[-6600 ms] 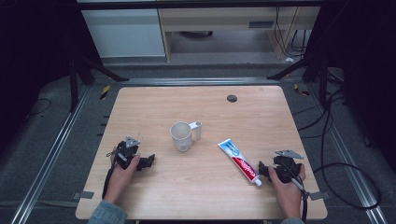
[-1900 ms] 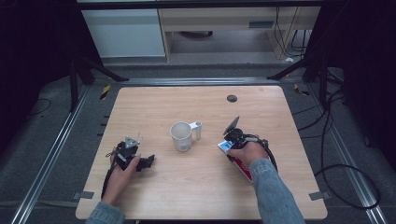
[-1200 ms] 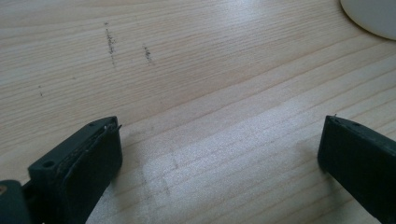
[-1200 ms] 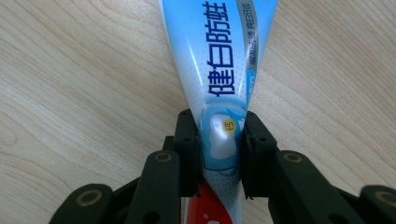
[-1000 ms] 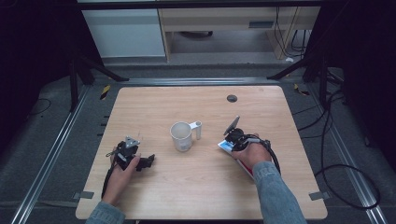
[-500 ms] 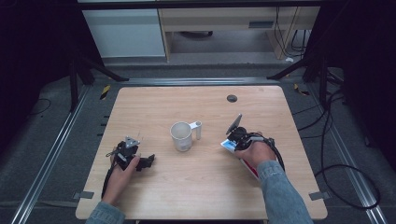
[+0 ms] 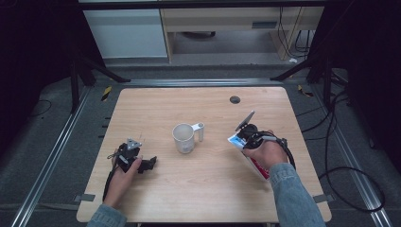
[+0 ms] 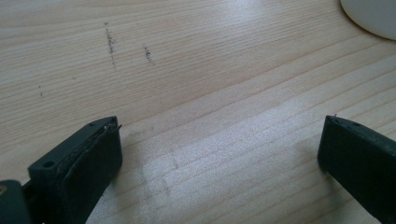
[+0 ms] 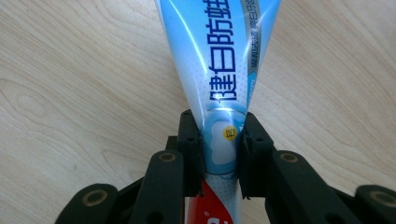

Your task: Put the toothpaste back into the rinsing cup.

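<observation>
A blue, white and red toothpaste tube (image 9: 219, 70) is clamped between the jaws of my right gripper (image 9: 220, 154), which is shut on its middle. In the high view the right gripper (image 7: 247, 137) holds the tube (image 7: 255, 163) just above the wooden table (image 7: 213, 194), right of a white mug (image 7: 183, 138). My left gripper (image 7: 150, 163) lies at the table's front left with a hand on it. Its jaws stand open (image 8: 219, 149) over bare wood, and the mug's edge (image 8: 373, 16) shows at the top right of the left gripper view.
A small dark round hole (image 7: 235, 100) sits near the table's far right edge. Cables (image 7: 340, 165) trail off the right side of the table. Metal rails run along both sides, and a cabinet (image 7: 127, 33) stands beyond the far edge.
The right gripper has risen a little with the toothpaste tube in its jaws and shifted slightly to the right. The left gripper has stayed where it was.
</observation>
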Motion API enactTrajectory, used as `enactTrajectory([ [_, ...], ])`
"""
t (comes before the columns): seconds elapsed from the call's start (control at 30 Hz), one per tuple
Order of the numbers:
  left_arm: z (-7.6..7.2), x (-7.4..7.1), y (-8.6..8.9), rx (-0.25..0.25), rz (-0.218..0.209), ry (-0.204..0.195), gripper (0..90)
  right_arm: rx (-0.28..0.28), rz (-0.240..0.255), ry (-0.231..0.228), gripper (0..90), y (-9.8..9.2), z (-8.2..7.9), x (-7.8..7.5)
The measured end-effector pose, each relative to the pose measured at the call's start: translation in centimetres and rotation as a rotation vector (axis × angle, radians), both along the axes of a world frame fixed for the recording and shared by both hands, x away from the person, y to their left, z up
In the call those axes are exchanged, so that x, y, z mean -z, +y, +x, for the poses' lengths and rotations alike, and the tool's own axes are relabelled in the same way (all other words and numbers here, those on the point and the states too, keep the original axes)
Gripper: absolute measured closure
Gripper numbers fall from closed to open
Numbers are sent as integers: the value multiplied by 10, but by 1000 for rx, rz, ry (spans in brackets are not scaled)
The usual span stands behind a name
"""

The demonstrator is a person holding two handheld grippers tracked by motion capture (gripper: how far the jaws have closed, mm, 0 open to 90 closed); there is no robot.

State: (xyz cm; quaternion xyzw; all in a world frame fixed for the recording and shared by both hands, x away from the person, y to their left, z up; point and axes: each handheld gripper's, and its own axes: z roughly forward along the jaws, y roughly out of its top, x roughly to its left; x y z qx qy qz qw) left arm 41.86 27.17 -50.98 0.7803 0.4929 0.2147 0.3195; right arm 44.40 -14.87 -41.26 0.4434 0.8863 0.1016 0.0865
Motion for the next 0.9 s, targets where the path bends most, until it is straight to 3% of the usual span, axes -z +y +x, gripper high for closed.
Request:
enactTrajectory([
  [0.13, 0, 0, 0, 0, 0, 0, 0, 17, 38, -10, 738, -2, -1, -6],
  [0.53, 0, 0, 0, 0, 0, 0, 0, 8, 79, -6, 738, -6, -4, -12],
  [0.9, 0, 0, 0, 3, 1, 1, 0, 1, 132, -59, 737, -7, -4, -29],
])
